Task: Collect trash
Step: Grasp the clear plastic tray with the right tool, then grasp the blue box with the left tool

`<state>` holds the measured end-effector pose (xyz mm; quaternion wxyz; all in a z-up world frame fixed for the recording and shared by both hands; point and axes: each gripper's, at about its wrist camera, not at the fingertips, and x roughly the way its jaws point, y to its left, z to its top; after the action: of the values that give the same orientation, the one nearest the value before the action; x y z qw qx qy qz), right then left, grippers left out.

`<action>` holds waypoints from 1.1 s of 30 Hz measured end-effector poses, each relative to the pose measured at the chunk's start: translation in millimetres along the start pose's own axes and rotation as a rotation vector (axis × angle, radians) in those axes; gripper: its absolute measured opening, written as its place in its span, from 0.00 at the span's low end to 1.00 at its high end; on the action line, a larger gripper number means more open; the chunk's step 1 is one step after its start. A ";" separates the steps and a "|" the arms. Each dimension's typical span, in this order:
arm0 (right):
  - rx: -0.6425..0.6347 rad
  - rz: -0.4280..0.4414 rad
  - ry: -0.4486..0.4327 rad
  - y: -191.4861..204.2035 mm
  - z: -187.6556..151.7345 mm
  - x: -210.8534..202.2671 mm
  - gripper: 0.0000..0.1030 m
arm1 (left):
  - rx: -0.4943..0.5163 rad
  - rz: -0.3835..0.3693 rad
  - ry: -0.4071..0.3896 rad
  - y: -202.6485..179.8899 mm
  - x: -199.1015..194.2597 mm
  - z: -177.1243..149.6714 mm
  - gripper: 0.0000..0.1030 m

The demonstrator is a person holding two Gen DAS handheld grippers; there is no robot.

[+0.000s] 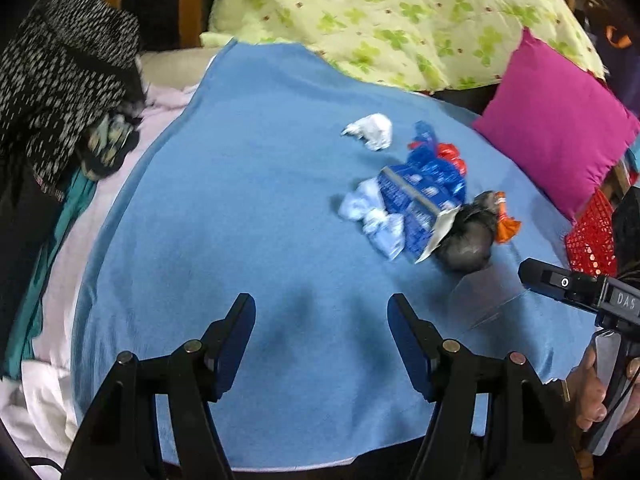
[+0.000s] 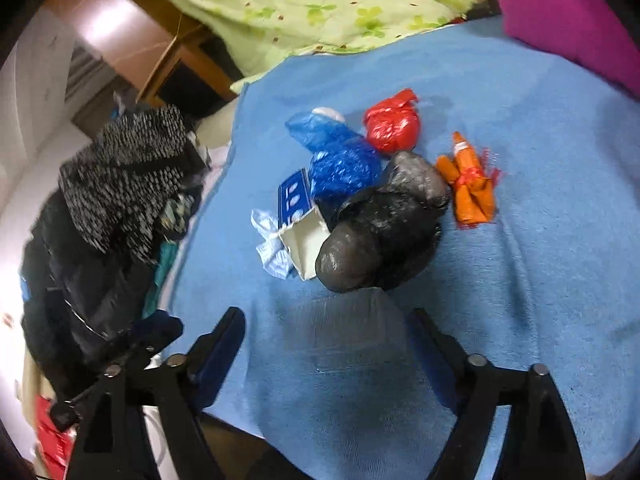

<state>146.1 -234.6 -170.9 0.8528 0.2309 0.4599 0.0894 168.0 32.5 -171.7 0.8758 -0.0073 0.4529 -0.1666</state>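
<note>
Trash pile (image 2: 360, 200) sits on the bed blanket (image 2: 540, 280), centre of right wrist frame. Within it: knotted bag (image 2: 384, 232) at the front, carton (image 2: 300, 224) touching its left side with crumpled paper (image 2: 268, 248) at the carton's lower left, second bag (image 2: 340, 156) behind, small tied bundle (image 2: 392, 124) at the back, wrappers (image 2: 472, 184) just right. Clothes heap (image 2: 116, 184) off the blanket's left edge. Pillow (image 2: 568, 12) upper right. Patterned quilt (image 2: 320, 4) along the top.
</note>
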 end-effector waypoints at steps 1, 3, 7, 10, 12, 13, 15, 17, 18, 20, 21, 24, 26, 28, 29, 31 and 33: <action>-0.019 -0.013 0.007 2.5 -1.2 4.7 0.85 | -0.014 0.002 0.004 3.6 0.2 -1.8 0.67; -0.053 -0.049 0.019 8.2 -6.2 17.0 0.85 | -0.038 -0.002 0.008 9.3 -0.5 -2.3 0.67; -0.084 -0.092 0.024 10.9 -13.5 34.4 0.85 | -0.040 -0.005 -0.003 8.9 -5.3 1.8 0.67; -0.088 -0.109 0.011 9.6 -15.9 39.7 0.85 | -0.031 -0.007 -0.010 4.7 -7.6 6.3 0.67; -0.093 -0.102 0.009 7.6 -16.0 40.8 0.85 | -0.030 -0.015 -0.009 1.2 -7.4 8.4 0.67; -0.095 -0.093 0.009 6.2 -16.2 40.5 0.85 | -0.032 -0.021 -0.006 -1.1 -6.1 9.6 0.67; -0.098 -0.081 0.007 3.9 -17.4 38.3 0.84 | -0.033 -0.029 0.000 -4.7 -4.2 10.7 0.67; -0.100 -0.069 0.002 0.4 -19.3 33.3 0.83 | -0.029 -0.040 0.010 -10.6 -0.3 14.1 0.67; -0.096 -0.060 -0.001 -2.8 -19.9 28.9 0.83 | -0.027 -0.042 0.013 -13.5 1.3 16.0 0.67; -0.075 -0.037 -0.008 -11.6 -20.9 18.7 0.83 | -0.018 -0.053 0.017 -22.0 6.5 24.9 0.67; -0.064 -0.033 -0.016 -15.0 -21.3 14.0 0.83 | -0.015 -0.059 0.021 -25.8 9.0 29.3 0.67; -0.028 -0.025 -0.043 -27.5 -20.5 -2.3 0.83 | -0.003 -0.086 0.050 -47.5 25.6 49.4 0.68; -0.014 -0.027 -0.064 -35.0 -19.4 -12.5 0.83 | -0.001 -0.105 0.069 -59.9 37.2 59.6 0.68; -0.003 -0.027 -0.086 -44.3 -17.8 -25.1 0.83 | 0.005 -0.114 0.098 -78.8 55.0 70.7 0.68; 0.000 -0.030 -0.094 -46.7 -17.8 -28.7 0.83 | 0.006 -0.112 0.111 -85.2 62.3 74.7 0.68; 0.016 -0.029 -0.110 -55.6 -16.5 -39.3 0.83 | 0.000 -0.100 0.135 -96.9 77.3 83.0 0.68; 0.034 -0.025 -0.123 -62.2 -15.4 -45.9 0.83 | -0.006 -0.072 0.164 -105.2 91.9 90.1 0.68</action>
<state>104.0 -301.2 -173.7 0.8765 0.2445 0.4109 0.0567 258.8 -106.7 -174.0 0.8293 -0.0125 0.5228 -0.1968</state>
